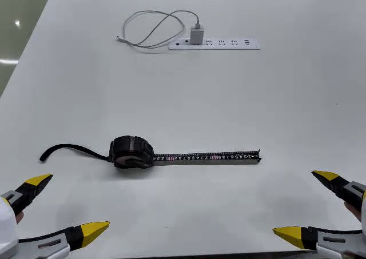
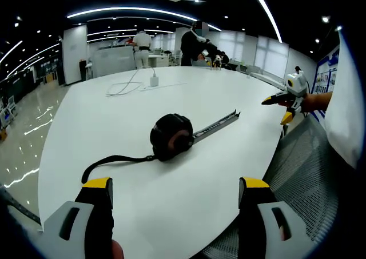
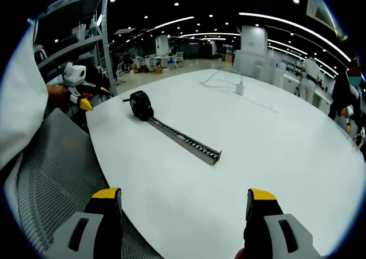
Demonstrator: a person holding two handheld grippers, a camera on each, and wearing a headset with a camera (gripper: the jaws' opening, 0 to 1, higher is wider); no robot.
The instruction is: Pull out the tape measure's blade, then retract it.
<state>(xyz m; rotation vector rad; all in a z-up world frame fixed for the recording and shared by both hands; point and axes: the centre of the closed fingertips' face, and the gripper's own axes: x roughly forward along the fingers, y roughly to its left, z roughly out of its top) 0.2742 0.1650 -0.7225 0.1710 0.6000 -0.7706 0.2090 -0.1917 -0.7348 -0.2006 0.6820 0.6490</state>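
While both hang over the near edge of the white bench (image 1: 274, 99), the yellow-tipped left tool (image 1: 74, 204) and the yellow-tipped right tool (image 1: 298, 202) each stand with jaws spread wide, gripping nothing. Ahead of them and between the two lies the black round tape measure (image 1: 131, 152), nearer the left tool and apart from both. Its narrow blade (image 1: 209, 156) lies flat on the bench, drawn out of the case towards the right tool's side. A black wrist strap (image 1: 68, 150) trails from the other side of the case, ahead of the left tool.

Looking down, the head view takes in the bench well beyond both tools: a white power strip (image 1: 220, 43), a white charger (image 1: 197, 35) plugged in at its end, and a white cable (image 1: 151, 30) looped beside it. The left gripper view adds the right tool off to one side in a hand, a grey mesh surface (image 2: 309, 173) below the bench edge, and people (image 2: 197, 42) standing past the far side. The right gripper view adds metal shelving (image 3: 86, 19) behind the left tool, and looks along the blade from its hooked end.

Printed figures run the length of the blade, too small to read. Any label on the case is likewise too small to make out.
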